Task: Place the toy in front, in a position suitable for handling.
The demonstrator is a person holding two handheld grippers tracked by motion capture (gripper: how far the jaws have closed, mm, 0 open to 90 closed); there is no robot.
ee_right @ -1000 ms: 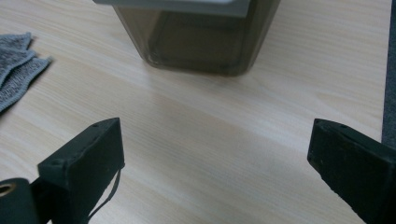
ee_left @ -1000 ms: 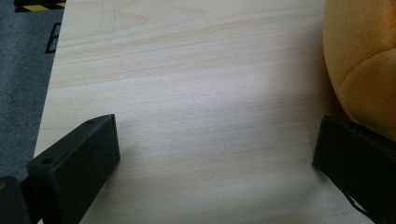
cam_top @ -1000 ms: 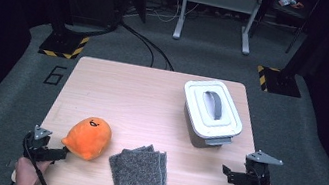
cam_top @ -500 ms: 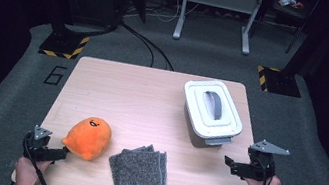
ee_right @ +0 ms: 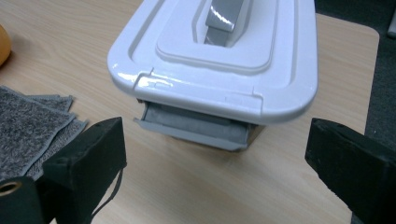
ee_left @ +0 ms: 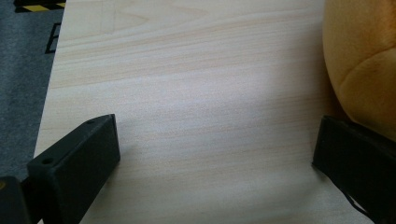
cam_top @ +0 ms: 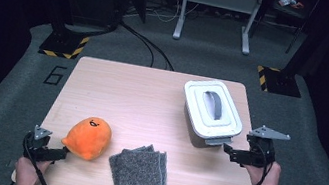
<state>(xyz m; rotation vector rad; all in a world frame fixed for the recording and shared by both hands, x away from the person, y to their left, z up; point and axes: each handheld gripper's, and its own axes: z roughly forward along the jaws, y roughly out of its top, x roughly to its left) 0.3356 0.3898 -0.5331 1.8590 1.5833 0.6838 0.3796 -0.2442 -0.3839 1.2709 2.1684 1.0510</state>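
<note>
From the high view, the right tool sits at about 4 o'clock on the bench. A second ago it was farther out past the bench edge; now it has slid in toward the white box. Its tip is just beside the gray latch on the near end of the box. That move tells me the job is likely to open the box, starting with the latch. The lid is still on. The left tool has not moved. It rests at about 8 o'clock, just beside the orange plush toy. The gray cloths lie at about 6 o'clock, untouched.

In the left gripper view, the left tool is spread wide with bare bench between its jaws. The orange plush toy is at 2 o'clock, close against one jaw, but it is not held.

In the right gripper view, the right tool is spread wide too and holds nothing. The white box is straight ahead at 12 o'clock. The gray latch sticks out under the lid, right between the two jaws but a bit ahead of them. The gray cloths show at 9 o'clock. I think the tool needs to go a little more forward to catch the latch.
</note>
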